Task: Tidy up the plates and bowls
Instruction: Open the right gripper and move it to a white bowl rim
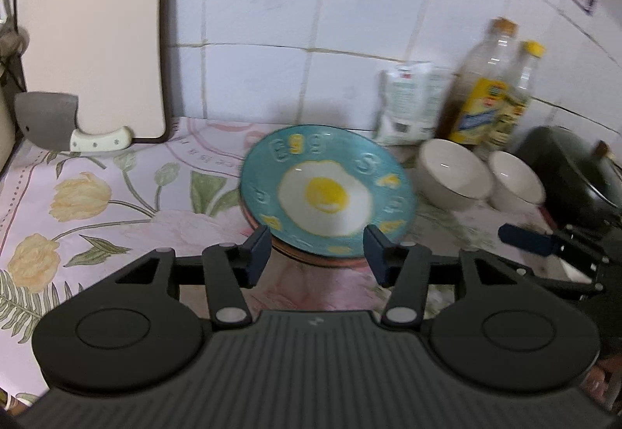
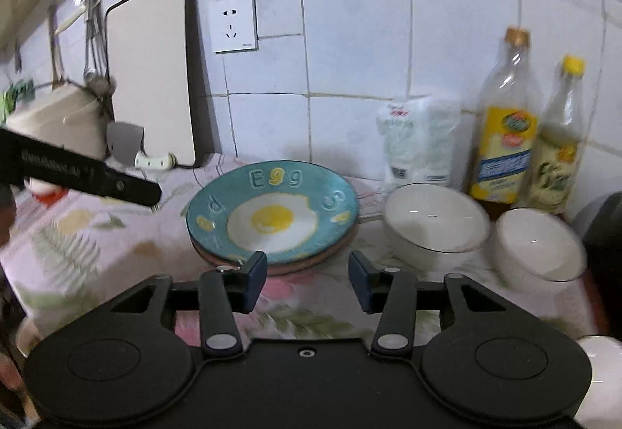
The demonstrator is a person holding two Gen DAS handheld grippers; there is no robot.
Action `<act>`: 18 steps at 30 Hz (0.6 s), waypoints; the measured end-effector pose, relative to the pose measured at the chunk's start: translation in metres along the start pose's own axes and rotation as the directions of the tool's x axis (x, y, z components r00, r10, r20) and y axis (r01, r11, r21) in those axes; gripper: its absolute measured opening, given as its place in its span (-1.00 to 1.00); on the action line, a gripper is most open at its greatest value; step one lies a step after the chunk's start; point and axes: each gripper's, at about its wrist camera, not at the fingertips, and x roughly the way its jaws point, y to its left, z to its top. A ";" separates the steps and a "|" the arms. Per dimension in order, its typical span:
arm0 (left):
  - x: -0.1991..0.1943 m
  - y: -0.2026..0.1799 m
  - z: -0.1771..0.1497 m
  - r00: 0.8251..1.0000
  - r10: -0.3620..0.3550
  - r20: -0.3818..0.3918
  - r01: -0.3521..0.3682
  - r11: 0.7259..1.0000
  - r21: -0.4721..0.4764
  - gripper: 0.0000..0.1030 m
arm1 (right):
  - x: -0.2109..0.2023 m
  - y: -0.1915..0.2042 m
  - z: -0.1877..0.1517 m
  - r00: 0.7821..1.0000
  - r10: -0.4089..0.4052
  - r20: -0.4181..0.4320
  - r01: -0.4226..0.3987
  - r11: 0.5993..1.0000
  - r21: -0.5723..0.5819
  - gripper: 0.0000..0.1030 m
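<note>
The teal egg plate [image 2: 272, 215] lies near the middle of the flowered cloth [image 2: 77, 230], stacked on a pinkish-brown plate [image 2: 295, 265] whose rim shows beneath its near edge; just to its right stands a white bowl [image 2: 435, 219], and a second white bowl [image 2: 536, 246] sits close beside that one, possibly touching it, though blur hides the join.

The right gripper [image 2: 307, 275] hovers at the near rim of the stack, jaws parted with nothing between the blue pads [image 2: 254, 273]; the left gripper [image 1: 317, 254] sits likewise in front of the plates, its jaws spread apart and empty, the teal rim showing in the gap without either pad pressing on it; in the right wrist view one finger of the left gripper reaches in from the left edge above the cloth.

Behind the bowls, against the tiled wall [image 2: 350, 40], stand a white packet [image 2: 420, 145], a tall oil bottle [image 2: 505, 125] and a smaller yellow-capped bottle [image 2: 559, 145]; a dark pot [image 1: 571, 176] fills the far right; to the left a cutting board [image 2: 155, 79] leans on the wall with a cleaver [image 1: 62, 125] at its foot, and a wall socket [image 2: 233, 24] is above.
</note>
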 end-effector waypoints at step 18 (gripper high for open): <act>-0.013 -0.131 -0.034 0.965 -0.252 -0.070 0.260 0.952 0.162 0.29 | -0.117 -0.083 -0.067 0.992 -0.126 -0.007 0.125 0.989 -0.077 0.81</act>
